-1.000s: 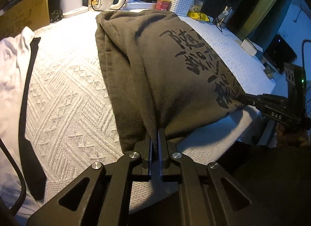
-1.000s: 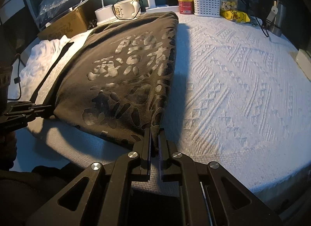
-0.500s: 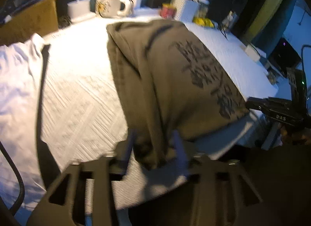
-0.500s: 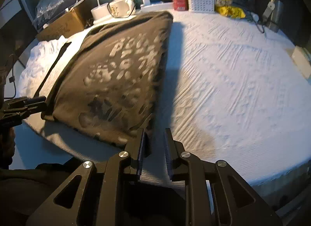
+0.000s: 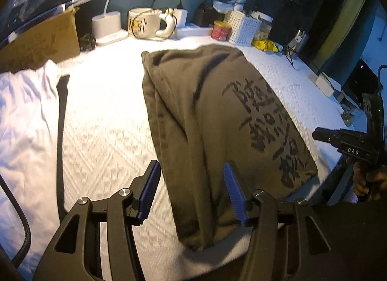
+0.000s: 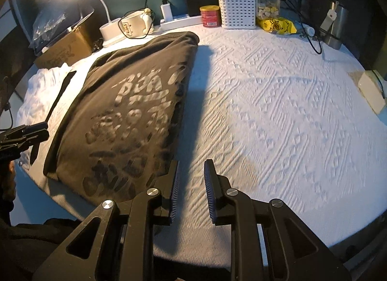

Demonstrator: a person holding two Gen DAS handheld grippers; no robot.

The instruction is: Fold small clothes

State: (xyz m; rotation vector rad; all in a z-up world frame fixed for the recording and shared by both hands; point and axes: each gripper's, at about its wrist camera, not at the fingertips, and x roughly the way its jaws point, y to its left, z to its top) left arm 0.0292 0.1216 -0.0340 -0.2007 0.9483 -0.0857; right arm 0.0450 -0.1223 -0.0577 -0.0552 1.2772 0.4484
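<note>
A dark olive shirt (image 5: 205, 121) with black printed characters lies folded lengthwise on the white textured cover (image 5: 101, 135). It also shows in the right wrist view (image 6: 125, 116). My left gripper (image 5: 191, 172) is open, raised above the shirt's near left corner, holding nothing. My right gripper (image 6: 189, 167) is open, just right of the shirt's near right corner, holding nothing. Each gripper shows in the other's view: the right one (image 5: 321, 135) and the left one (image 6: 43, 128).
A white garment (image 5: 21, 116) with a black strip (image 5: 60, 140) lies at the left. Along the back stand a cardboard box (image 5: 41, 43), lamp base (image 5: 106, 26), mug (image 5: 145, 23), red tin (image 6: 210, 16), white basket (image 6: 237, 8) and cables. The table edge is near.
Both grippers were shut on the shirt's near corners a second ago. Both have opened, let go and lifted back; the shirt now lies flat.
</note>
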